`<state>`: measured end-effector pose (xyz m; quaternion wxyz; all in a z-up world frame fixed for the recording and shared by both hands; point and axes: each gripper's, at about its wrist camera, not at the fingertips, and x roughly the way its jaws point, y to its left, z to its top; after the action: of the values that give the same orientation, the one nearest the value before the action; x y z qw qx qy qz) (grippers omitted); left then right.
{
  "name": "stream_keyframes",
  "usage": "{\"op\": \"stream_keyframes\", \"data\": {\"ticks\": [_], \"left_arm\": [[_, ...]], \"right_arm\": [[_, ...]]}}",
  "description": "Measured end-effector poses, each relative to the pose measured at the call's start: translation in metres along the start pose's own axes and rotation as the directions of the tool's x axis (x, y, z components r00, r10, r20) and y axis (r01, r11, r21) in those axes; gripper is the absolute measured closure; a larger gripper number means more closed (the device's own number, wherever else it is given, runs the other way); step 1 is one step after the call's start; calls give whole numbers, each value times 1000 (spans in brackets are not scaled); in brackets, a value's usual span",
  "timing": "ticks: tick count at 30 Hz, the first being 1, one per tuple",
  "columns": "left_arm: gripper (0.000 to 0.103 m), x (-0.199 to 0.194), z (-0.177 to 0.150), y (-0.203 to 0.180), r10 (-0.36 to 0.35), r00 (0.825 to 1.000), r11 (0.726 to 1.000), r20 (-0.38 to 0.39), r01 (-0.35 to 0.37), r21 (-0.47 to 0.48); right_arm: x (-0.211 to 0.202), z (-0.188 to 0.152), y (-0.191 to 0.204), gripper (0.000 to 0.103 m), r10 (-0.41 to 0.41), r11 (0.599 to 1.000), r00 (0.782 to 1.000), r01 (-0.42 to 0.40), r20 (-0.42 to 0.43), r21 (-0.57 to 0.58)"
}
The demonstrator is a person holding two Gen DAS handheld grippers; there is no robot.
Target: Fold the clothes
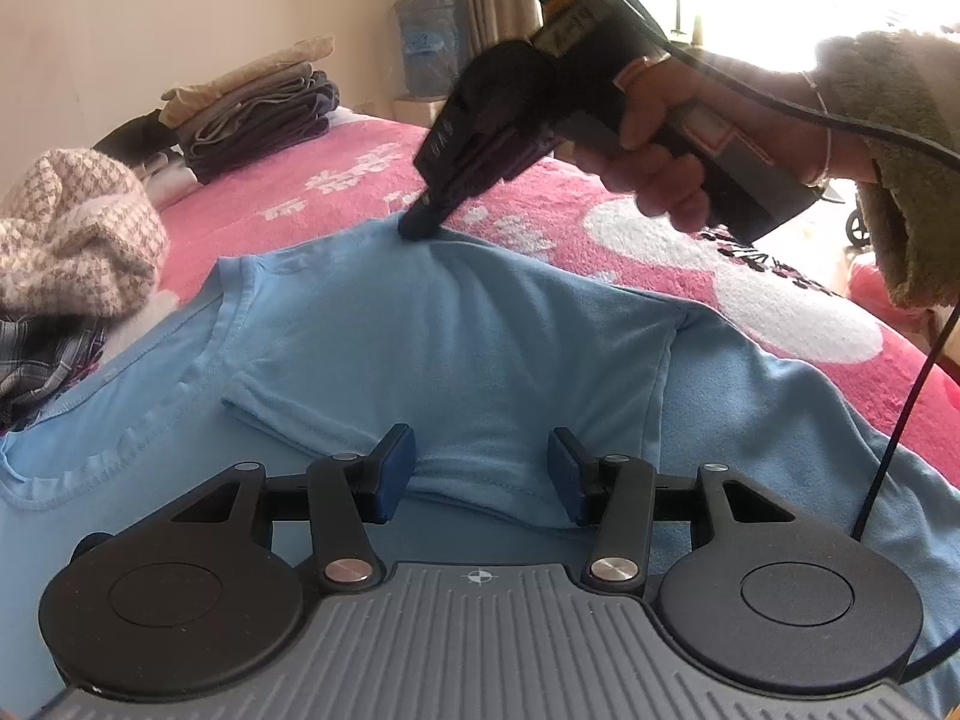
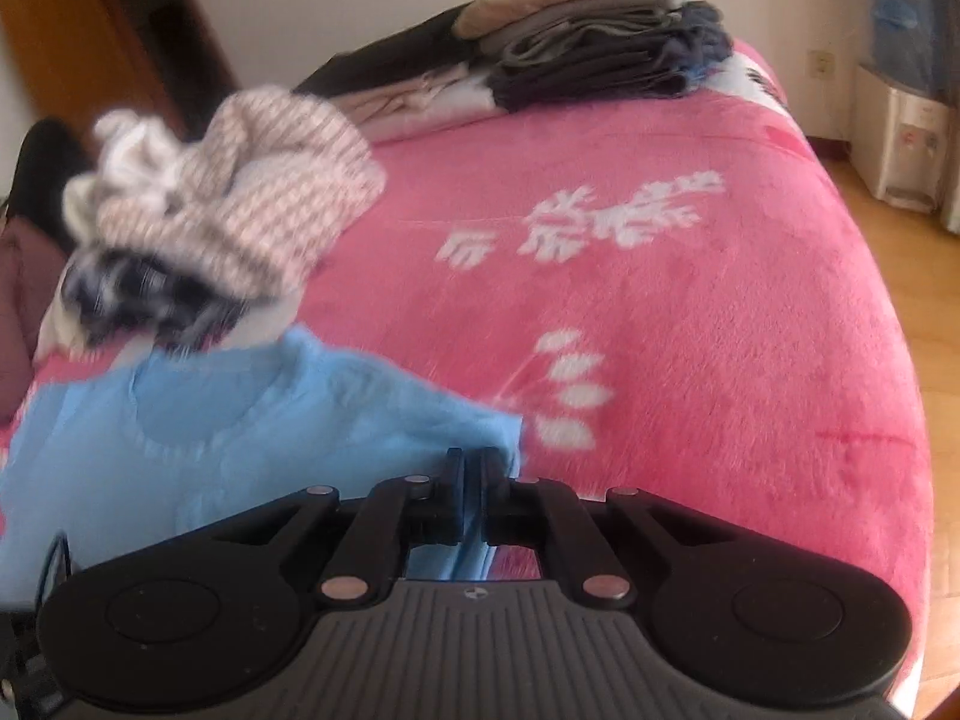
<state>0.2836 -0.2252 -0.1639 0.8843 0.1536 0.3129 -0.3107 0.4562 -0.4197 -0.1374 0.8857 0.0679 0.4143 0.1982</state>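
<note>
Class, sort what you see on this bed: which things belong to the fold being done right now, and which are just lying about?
In the job:
- blue T-shirt
- right gripper, shut on the shirt's edge
- left gripper, open over the shirt

Lying about:
- folded stack
- houndstooth garment
- plaid cloth
- pink blanket

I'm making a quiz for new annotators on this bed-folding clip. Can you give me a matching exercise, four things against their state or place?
Things:
1. left tongs
2. right tongs
3. blue T-shirt
4. folded stack

States or places:
A. lies spread on the pink blanket
B. shut on cloth
C. sits at the far end of the bed
D. open, above a sleeve hem

Pairs: 1-D, 2-B, 3-A, 4-C
</note>
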Motion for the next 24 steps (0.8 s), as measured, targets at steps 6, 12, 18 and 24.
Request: {"op": "stream_keyframes", "data": {"ticks": [6, 12, 18, 24], "left_arm": [[54, -1, -2, -1, 5, 1000, 1000, 12, -5, -4], [52, -1, -1, -2, 16, 1000, 1000, 11, -16, 8], [48, -3, 1, -5, 47, 999, 999, -4, -47, 21], [48, -11, 12, -14, 106, 994, 993, -29, -104, 62]], "right_arm": [[-30, 2, -4, 97, -4, 1000, 999, 5, 50, -12], [-63, -44, 34, 96, 151, 936, 971, -201, -186, -289], [-96, -92, 30, 94, 72, 915, 967, -162, -245, -369], [-111, -80, 46, 93, 161, 921, 975, -204, -151, -333]]}}
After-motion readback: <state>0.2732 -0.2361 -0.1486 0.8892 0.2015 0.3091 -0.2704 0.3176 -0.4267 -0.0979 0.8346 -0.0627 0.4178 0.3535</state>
